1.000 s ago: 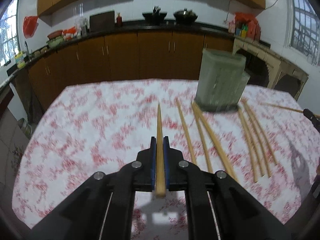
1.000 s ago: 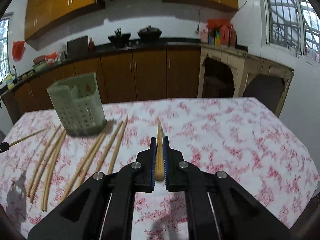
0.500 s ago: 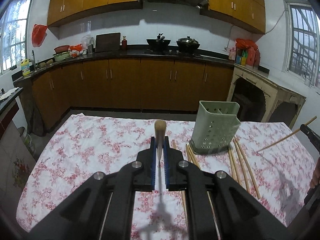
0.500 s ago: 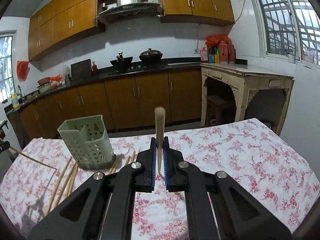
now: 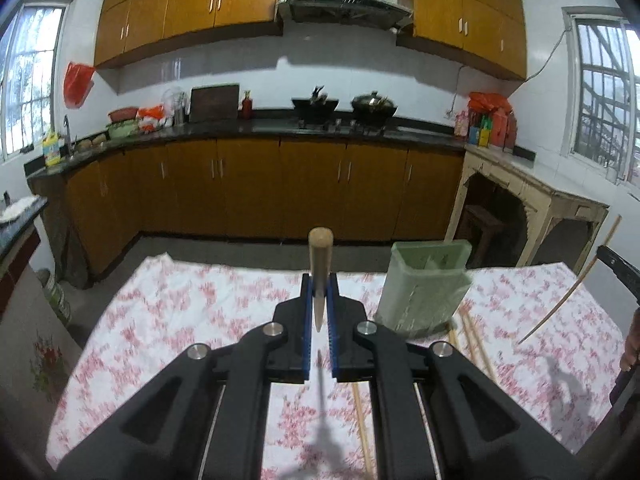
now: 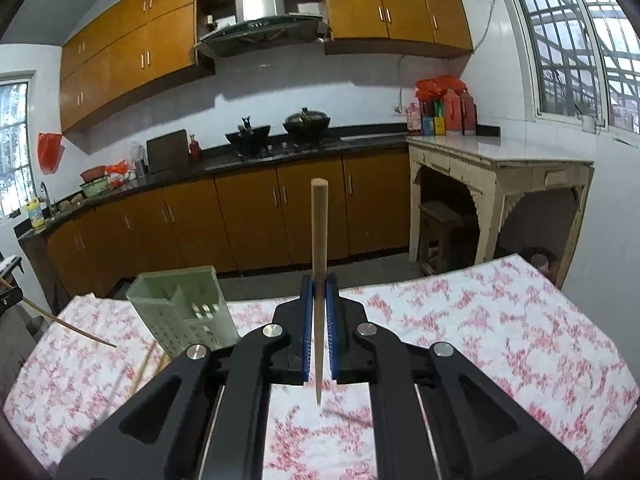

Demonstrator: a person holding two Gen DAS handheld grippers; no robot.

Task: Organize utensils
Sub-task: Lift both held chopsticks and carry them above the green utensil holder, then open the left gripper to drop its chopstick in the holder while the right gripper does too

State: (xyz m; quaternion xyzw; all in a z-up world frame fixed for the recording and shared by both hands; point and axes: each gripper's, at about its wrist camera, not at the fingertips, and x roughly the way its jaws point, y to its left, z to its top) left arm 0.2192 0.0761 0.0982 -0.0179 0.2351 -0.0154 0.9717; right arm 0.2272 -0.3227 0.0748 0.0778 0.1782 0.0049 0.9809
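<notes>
My left gripper [image 5: 319, 284] is shut on a wooden chopstick [image 5: 320, 256] that stands nearly upright, thick end up, above the table. My right gripper [image 6: 319, 286] is shut on another chopstick [image 6: 319, 240], also upright with its thin tip hanging below the jaws. A pale green perforated utensil holder [image 5: 424, 284] stands on the table, right of the left gripper; in the right wrist view the holder [image 6: 182, 308] is to the left. Several loose chopsticks [image 5: 474, 340] lie by its base. The right hand's chopstick [image 5: 568, 296] shows at the far right of the left view.
The table carries a white cloth with red flowers [image 6: 460, 320]. Beyond it run brown kitchen cabinets [image 5: 248, 188] and a black counter with woks [image 5: 374, 106]. A pale side table [image 6: 492, 168] stands at the right wall.
Both grippers rose from just over the cloth, each lifting its chopstick. The chopsticks swung from lying forward to standing upright, and the views tilted up toward the kitchen.
</notes>
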